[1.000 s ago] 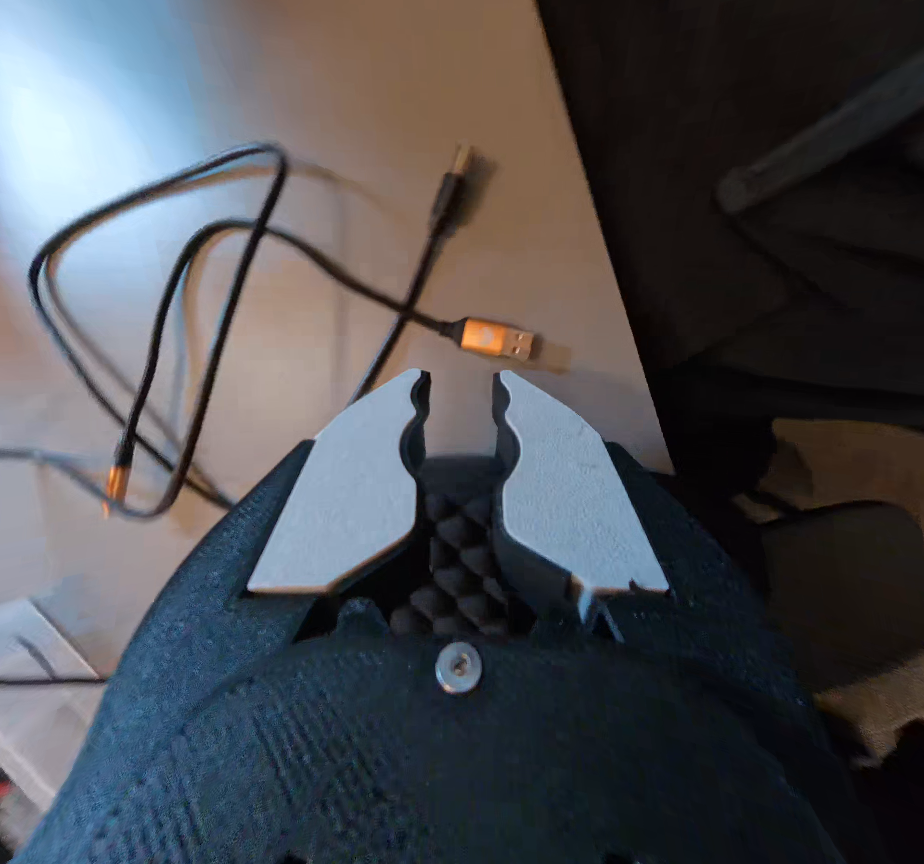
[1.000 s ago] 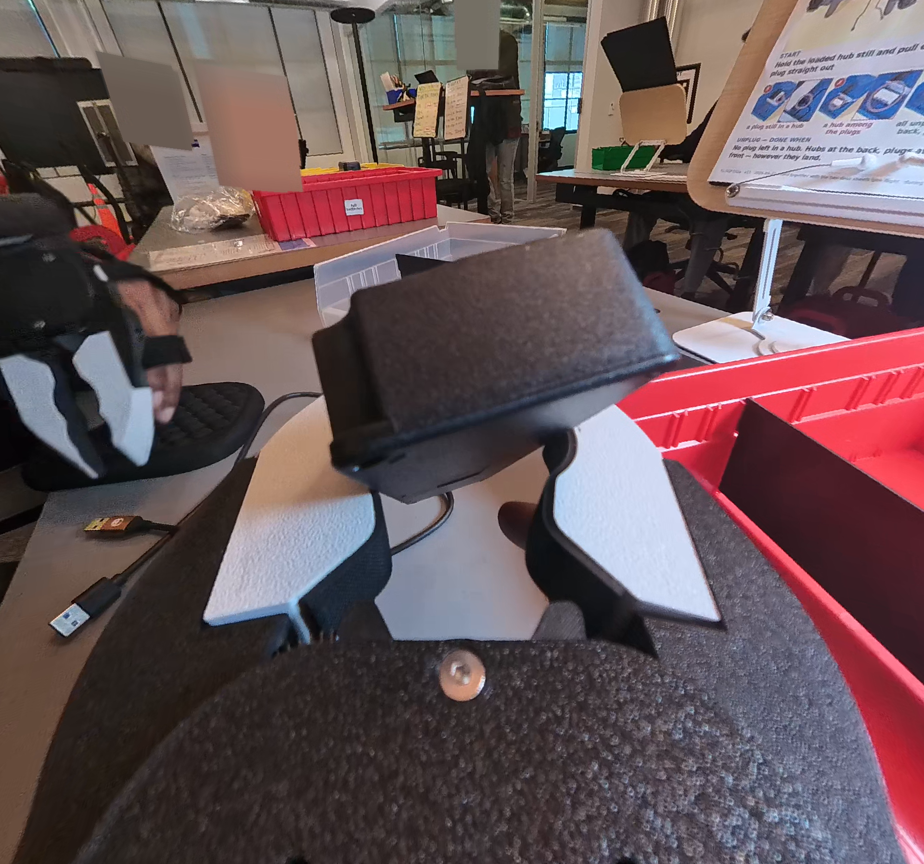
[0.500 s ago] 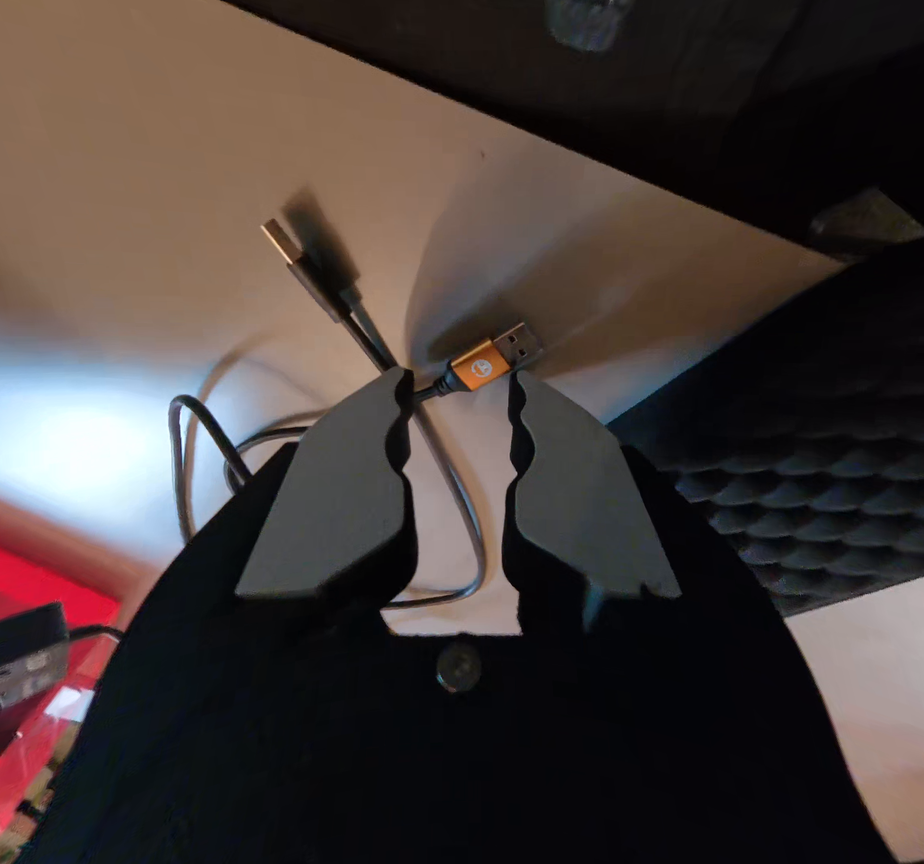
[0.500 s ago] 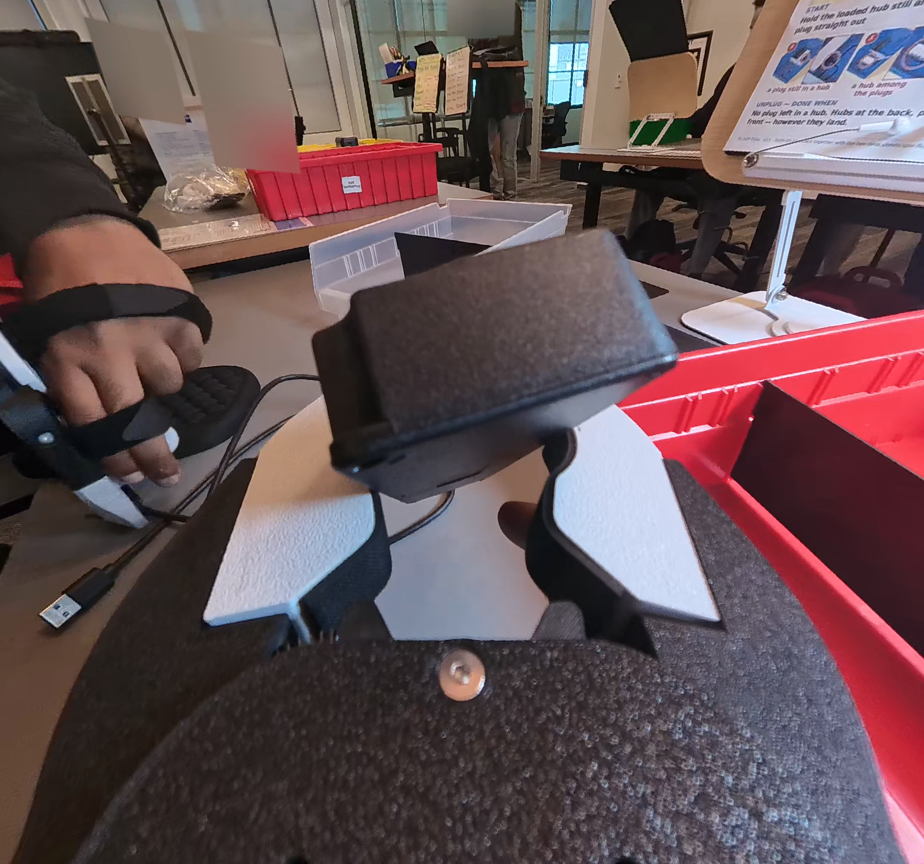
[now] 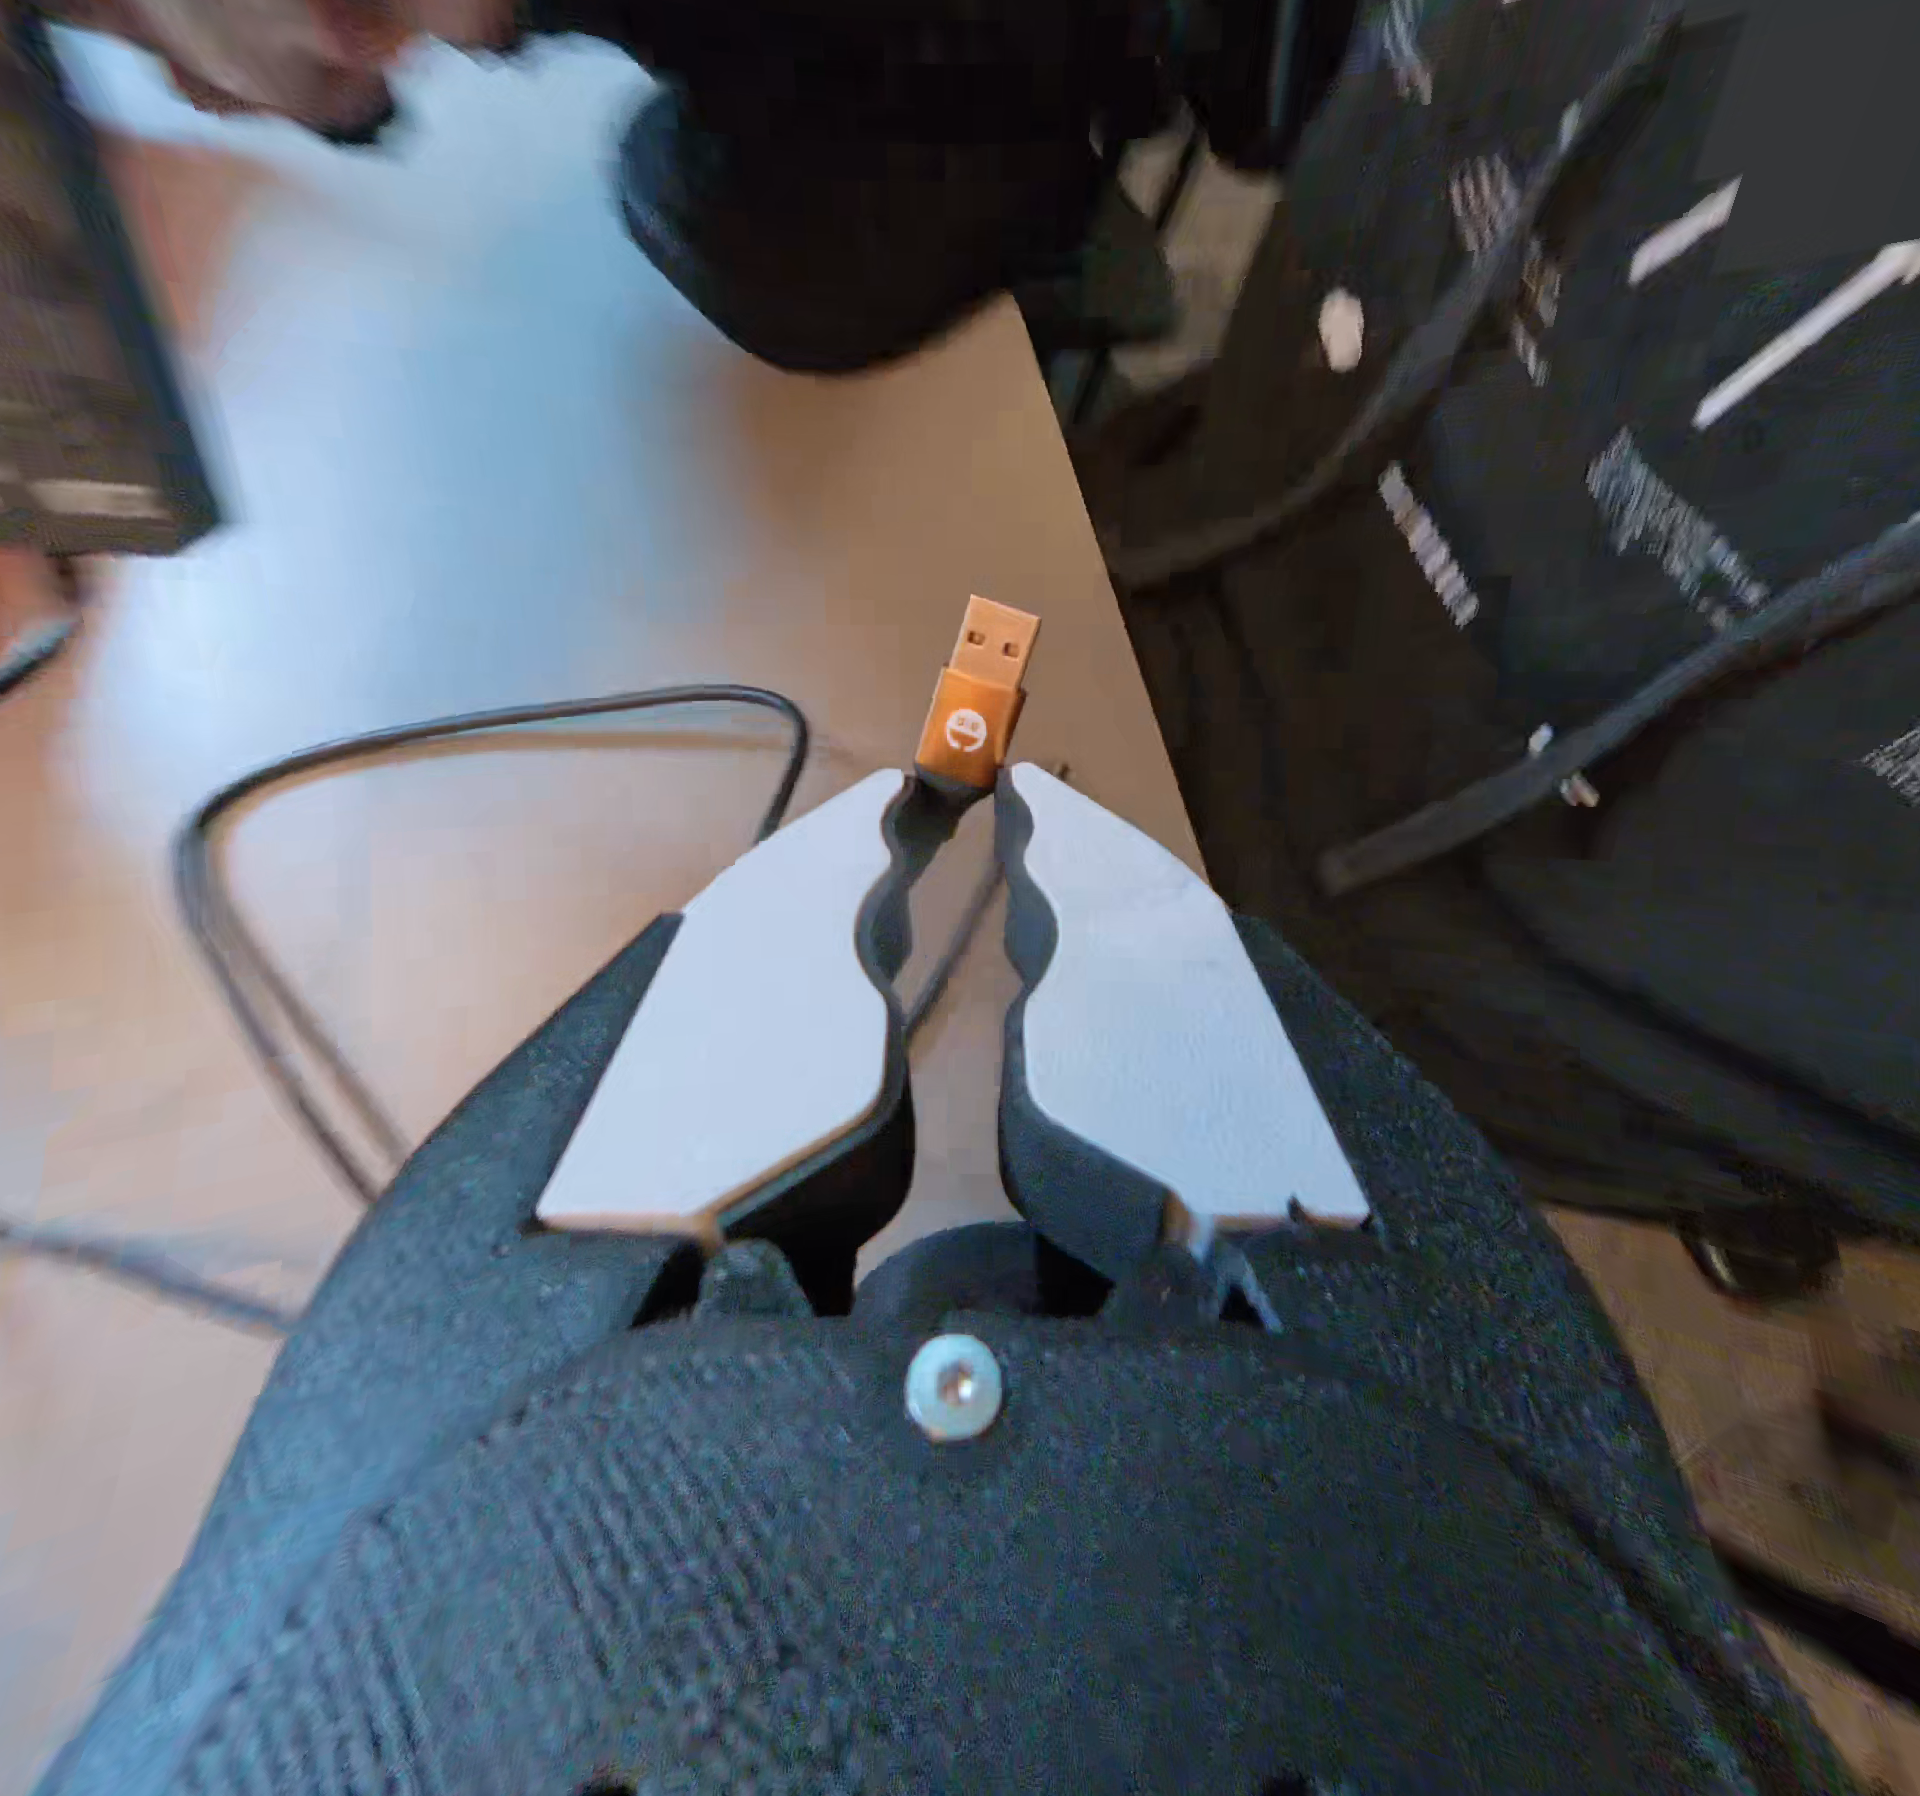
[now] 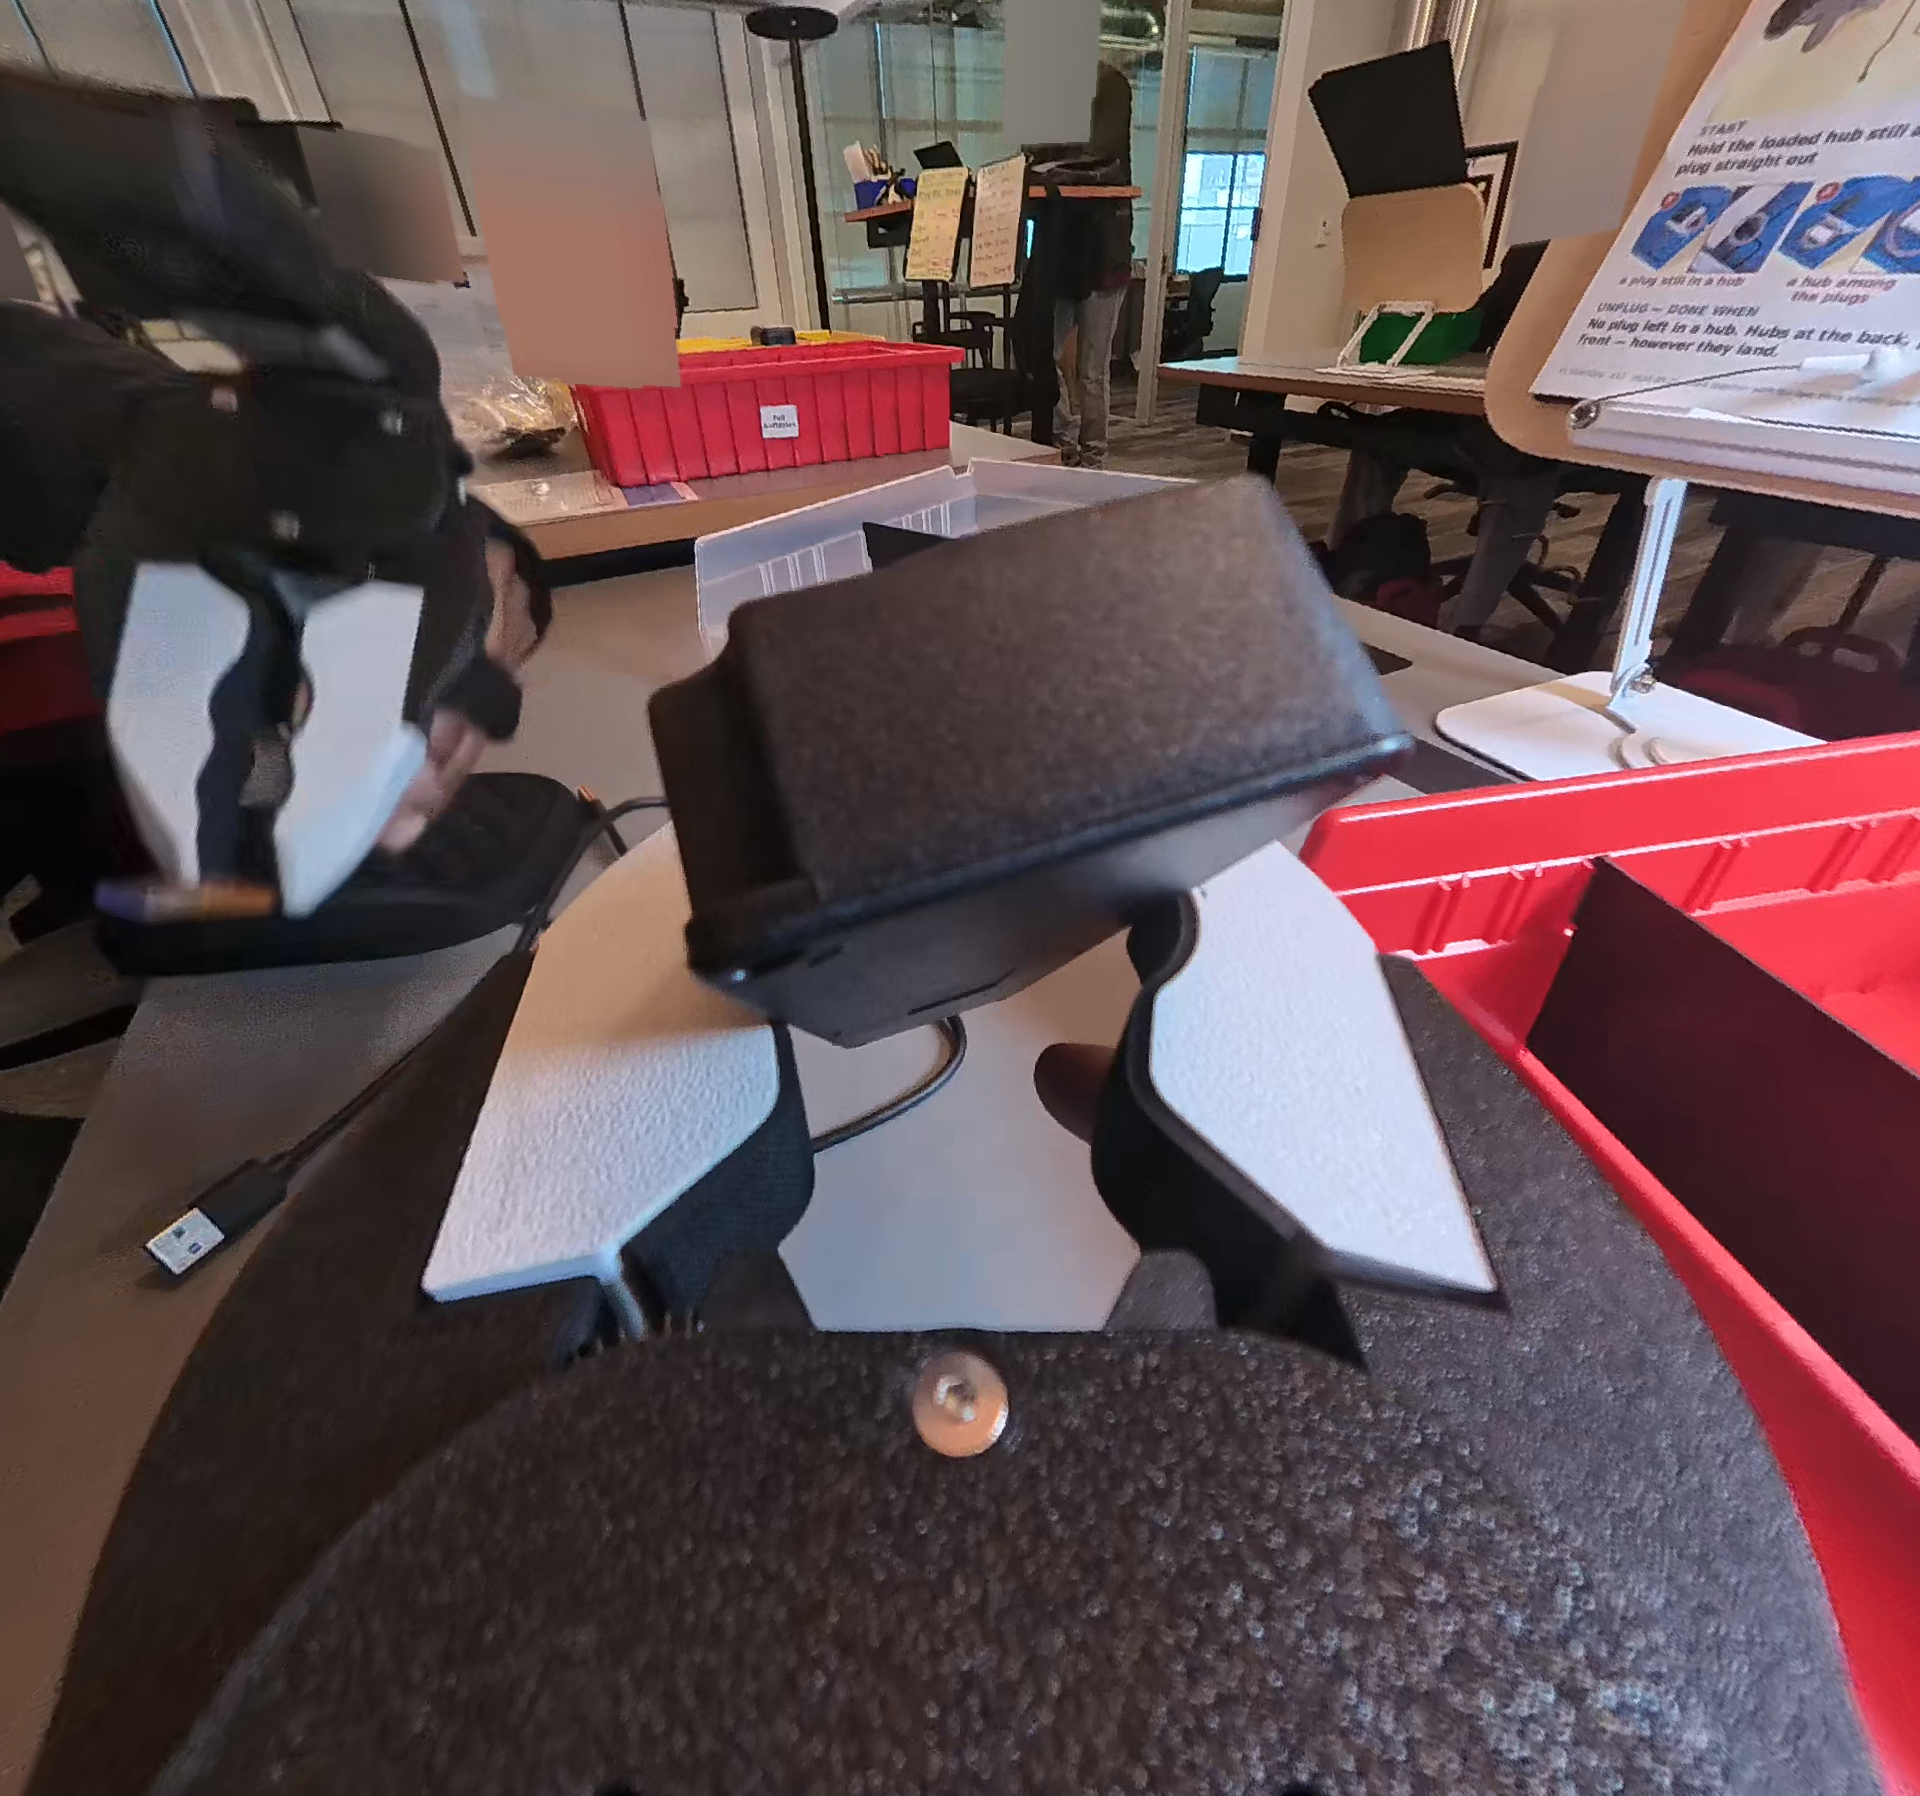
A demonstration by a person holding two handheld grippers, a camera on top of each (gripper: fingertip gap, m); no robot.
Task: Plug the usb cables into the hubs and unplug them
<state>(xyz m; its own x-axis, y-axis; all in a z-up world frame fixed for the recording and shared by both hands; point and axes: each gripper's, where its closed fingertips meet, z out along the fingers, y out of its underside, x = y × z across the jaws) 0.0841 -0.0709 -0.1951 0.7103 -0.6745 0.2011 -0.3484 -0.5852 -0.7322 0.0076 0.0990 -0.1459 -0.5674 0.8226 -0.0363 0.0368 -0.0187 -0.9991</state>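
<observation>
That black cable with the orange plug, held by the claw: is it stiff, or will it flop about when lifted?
The orange plug looks rigid: it juts straight out from the left claw. The black cable behind it probably flops, since it lies in loose curves on the table. It seems light, so the trailing loop would likely drag along.

Daylit, tabletop glare, blurred edges, wide-angle warp

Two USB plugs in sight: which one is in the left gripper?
The orange plug, pinched at its rear between the left gripper's tips with its metal end pointing forward. The black plug lies loose on the table, untouched.
</observation>
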